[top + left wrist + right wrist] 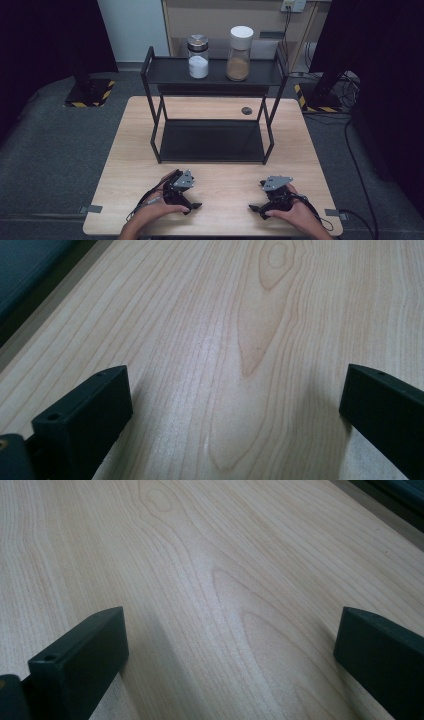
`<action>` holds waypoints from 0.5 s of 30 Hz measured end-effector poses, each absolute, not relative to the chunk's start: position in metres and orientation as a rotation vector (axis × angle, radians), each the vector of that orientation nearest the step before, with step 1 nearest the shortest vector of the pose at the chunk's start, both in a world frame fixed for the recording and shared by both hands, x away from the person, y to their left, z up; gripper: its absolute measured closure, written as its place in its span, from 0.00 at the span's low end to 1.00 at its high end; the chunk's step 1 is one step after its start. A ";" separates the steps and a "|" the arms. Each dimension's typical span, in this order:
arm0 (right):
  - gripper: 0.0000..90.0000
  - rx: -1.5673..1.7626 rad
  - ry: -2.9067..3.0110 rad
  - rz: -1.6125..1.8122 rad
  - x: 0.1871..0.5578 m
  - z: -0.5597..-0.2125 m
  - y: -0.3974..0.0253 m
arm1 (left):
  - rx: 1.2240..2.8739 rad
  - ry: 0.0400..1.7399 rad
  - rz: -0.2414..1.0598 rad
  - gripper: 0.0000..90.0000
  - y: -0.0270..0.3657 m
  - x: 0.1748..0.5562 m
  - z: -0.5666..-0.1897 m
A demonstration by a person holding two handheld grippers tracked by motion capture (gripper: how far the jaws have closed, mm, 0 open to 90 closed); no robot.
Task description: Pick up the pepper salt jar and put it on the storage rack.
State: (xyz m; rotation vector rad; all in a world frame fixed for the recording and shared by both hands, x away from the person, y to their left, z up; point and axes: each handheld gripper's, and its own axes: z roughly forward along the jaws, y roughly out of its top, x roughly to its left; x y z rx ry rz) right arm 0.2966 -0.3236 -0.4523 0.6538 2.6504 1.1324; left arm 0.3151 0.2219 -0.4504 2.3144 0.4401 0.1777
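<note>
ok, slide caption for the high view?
Two open tools rest on table; two jars top the rack.

I see two jars upright on the top tier of my black rack (165, 72): a metal-lidded glass jar (198, 56) half full of white powder, and just right of it a taller white-capped jar (239, 53) holding brown powder, near but apart.
</note>
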 end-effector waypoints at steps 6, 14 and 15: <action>0.01 0.659 2.651 1.130 0.297 -0.452 -0.323 | 2.314 0.440 0.178 0.00 0.222 0.315 -0.450; 0.01 0.669 2.645 1.128 0.295 -0.452 -0.322 | 2.314 0.440 0.178 0.00 0.222 0.315 -0.450; 0.01 0.670 2.644 1.128 0.295 -0.452 -0.322 | 2.314 0.441 0.178 0.00 0.222 0.315 -0.450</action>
